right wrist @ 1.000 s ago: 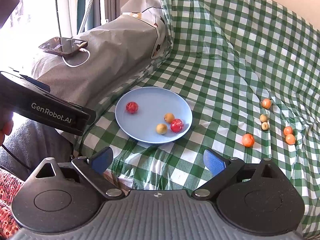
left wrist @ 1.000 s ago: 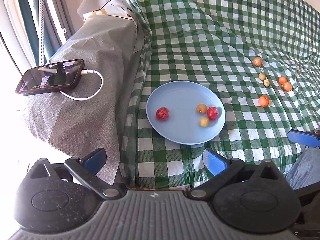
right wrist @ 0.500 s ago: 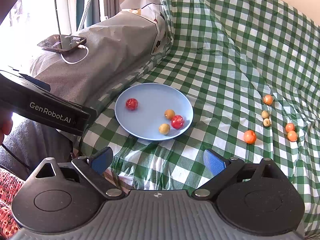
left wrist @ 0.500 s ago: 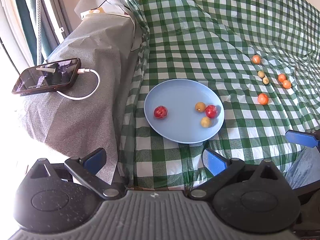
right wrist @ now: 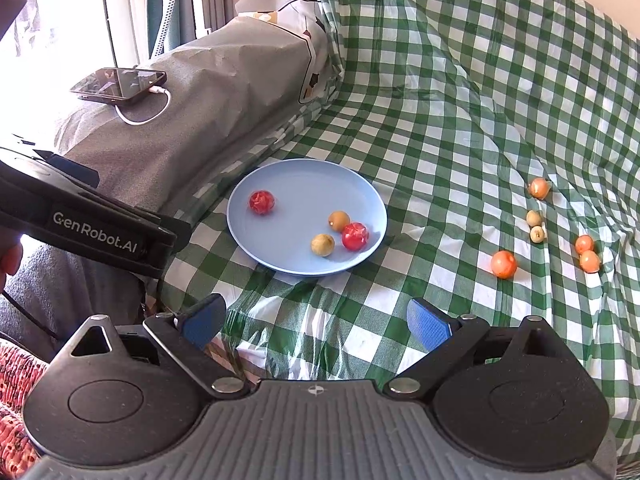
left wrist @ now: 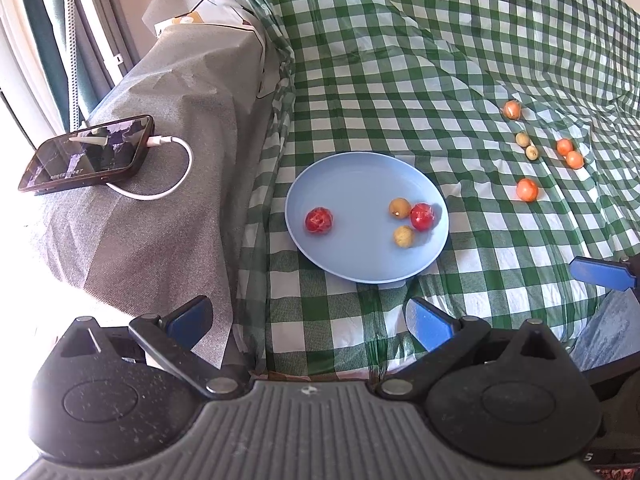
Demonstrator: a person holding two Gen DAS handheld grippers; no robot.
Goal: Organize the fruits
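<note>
Right wrist view is showing the right gripper hanging spread and empty, with the plate just ahead holding four fruits and the loose fruits sitting ahead to its right. Left gripper is hanging spread and empty too. I'm guessing the wrinkly cloth is risking round fruit rolling off if nudged.

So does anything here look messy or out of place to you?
Mostly the loose fruit: six small pieces lie scattered on the checked cloth to the right, while only four sit on the blue plate. Nothing looks spilled or broken. A charging phone rests on the grey-covered ledge.
</note>
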